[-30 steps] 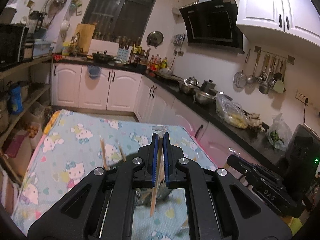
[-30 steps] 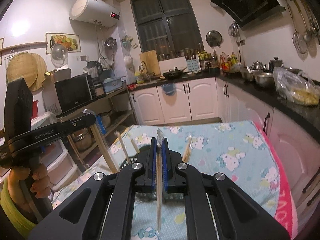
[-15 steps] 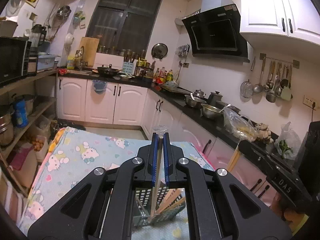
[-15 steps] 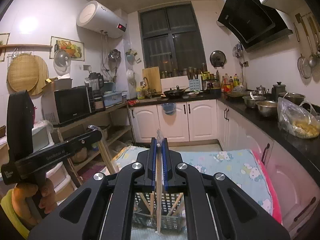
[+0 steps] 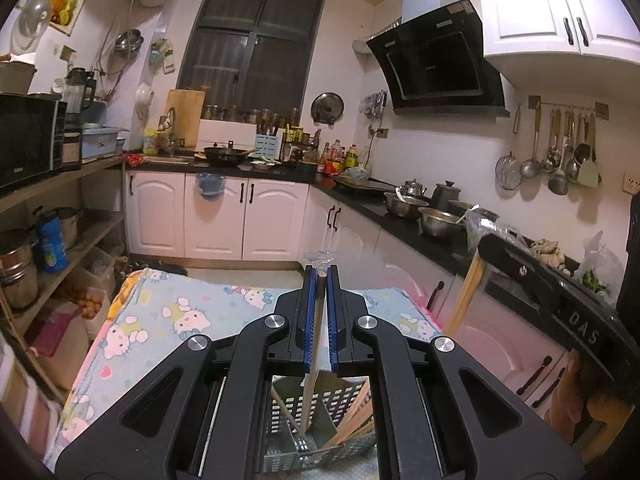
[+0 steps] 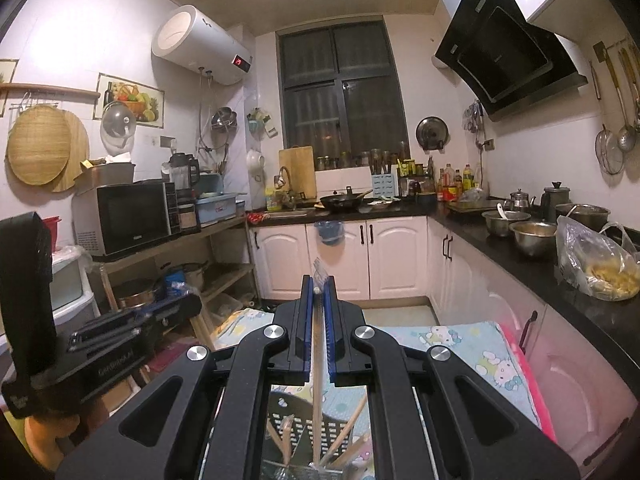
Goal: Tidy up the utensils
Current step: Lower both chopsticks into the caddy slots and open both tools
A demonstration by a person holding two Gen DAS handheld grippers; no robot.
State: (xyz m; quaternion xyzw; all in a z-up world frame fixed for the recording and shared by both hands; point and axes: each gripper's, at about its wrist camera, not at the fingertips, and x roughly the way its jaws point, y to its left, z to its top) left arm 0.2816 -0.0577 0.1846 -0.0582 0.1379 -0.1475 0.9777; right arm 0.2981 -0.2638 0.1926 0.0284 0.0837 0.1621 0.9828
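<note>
left gripper (image 5: 319, 312): clamped on a wrapped chopstick (image 5: 310, 392), held upright so its tip drops into the basket (image 5: 288, 420)
right gripper (image 6: 319, 320): clenched on its chopstick (image 6: 317, 408), same reason
basket: directly below both, on the table (image 5: 168, 320), sticks leaning inside
tip contact: probably inside; bottom hidden
</note>
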